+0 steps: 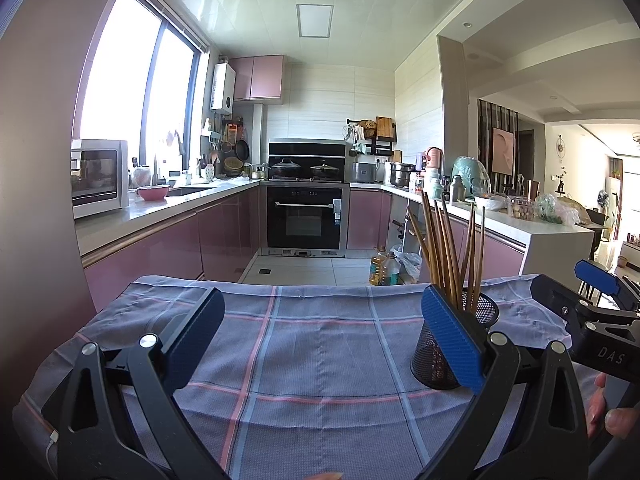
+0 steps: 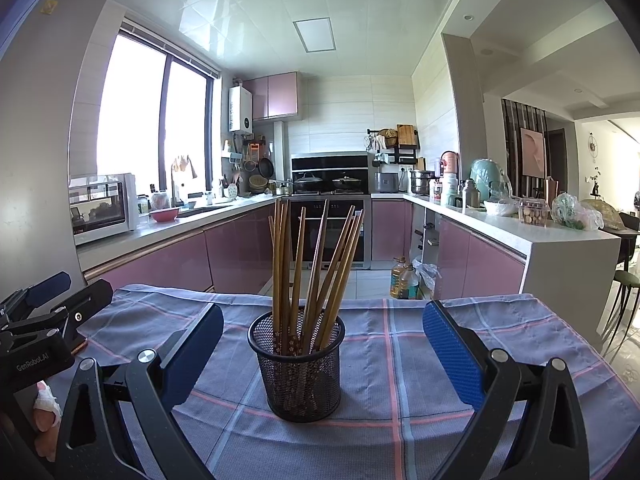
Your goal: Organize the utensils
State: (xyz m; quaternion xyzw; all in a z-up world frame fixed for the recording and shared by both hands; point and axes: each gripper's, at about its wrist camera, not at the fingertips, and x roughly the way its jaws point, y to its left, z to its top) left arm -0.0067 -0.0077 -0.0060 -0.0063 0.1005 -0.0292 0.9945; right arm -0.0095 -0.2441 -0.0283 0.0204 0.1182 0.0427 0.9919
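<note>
1. Worktop [image 2: 420,420] covered by a blue-grey checked cloth [image 1: 320,344] with pink and pale blue lines.
2. Black mesh cup [image 2: 298,372] stands upright on the cloth, near mid-table. Holds a bunch of wooden chopsticks [image 2: 316,264], tips down, tops fanned out above the rim.
3. Right tongs [image 2: 322,356]: spread wide, nothing held. The cup sits between the two blue pads in the right wrist view, touching neither.
4. Left tongs [image 1: 324,340]: also spread wide, empty. In the left wrist view the cup [image 1: 444,344] is just behind the right-hand pad, partly hidden by it; whether they touch, cannot tell.
5. Each tongs shows at the edge of the other's view: the right one at far right, the left one at far left. Fingers of a hand visible beside each.
6. Behind: kitchen with pink cabinets, oven [image 1: 306,220], pots on the hob, toaster oven [image 1: 98,176] by the window.
</note>
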